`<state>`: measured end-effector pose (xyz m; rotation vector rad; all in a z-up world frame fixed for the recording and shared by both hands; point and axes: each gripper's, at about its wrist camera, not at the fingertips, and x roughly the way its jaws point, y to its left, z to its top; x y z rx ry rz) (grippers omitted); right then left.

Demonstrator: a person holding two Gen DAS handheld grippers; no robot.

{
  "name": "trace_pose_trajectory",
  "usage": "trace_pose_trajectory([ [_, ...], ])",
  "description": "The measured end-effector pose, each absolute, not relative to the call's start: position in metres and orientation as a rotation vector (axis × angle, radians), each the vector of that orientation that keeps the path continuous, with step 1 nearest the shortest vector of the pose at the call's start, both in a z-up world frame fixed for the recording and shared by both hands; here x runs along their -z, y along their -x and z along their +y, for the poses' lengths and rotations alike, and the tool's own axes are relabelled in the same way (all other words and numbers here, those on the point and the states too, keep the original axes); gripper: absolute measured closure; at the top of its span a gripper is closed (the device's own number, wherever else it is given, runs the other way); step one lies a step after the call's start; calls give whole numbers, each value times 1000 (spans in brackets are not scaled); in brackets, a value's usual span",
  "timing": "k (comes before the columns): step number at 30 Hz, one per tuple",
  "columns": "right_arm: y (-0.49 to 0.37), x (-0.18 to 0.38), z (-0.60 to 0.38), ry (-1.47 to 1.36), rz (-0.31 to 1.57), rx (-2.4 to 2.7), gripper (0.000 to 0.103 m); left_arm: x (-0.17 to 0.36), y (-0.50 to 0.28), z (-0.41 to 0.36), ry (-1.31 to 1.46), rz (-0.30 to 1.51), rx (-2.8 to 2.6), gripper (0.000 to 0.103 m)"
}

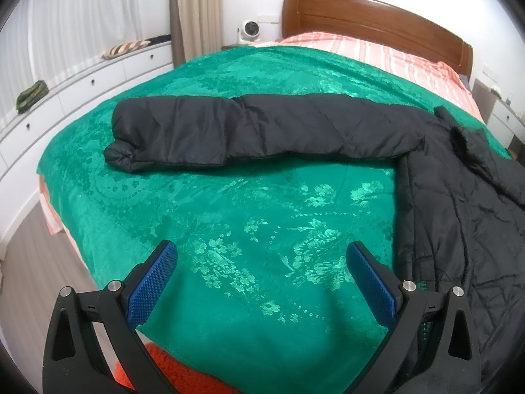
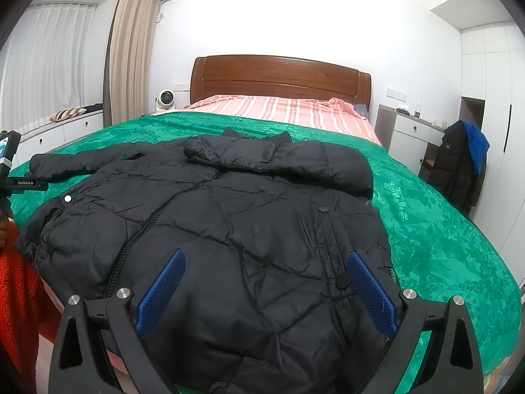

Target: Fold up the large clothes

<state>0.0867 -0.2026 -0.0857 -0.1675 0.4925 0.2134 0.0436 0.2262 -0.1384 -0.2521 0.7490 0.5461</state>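
On the far left of the left wrist view, a white drawer unit is seen along the curtained window, with a striped cushion laid on top. Next, the green blanket is spread over the bed. The black puffer jacket is laid on it, one sleeve stretched out flat to the left, the body at the right edge. The left gripper is held above bare blanket, jaws spread wide, nothing between them. A wooden headboard and striped pink sheet are noted beyond.

From the right wrist view, the jacket is shown front up, zipper closed, its right sleeve folded across the chest below the collar. The right gripper is held just over the lower front, jaws wide apart, gripping nothing. At far right, a dark coat with a blue hood is draped over a chair beside a white nightstand.
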Motion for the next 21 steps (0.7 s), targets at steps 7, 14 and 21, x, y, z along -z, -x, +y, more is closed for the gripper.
trace_pose_trajectory([
  [7,-87,87,-200,179,506,-221,5,138,-43,226,254,752,-543,0],
  [14,-87,87,-200,179,500,-225,5,137,-44,228,269,757,-543,0],
  [21,-89,89,-202,169,517,-216,5,131,-34,266,486,731,-462,1],
])
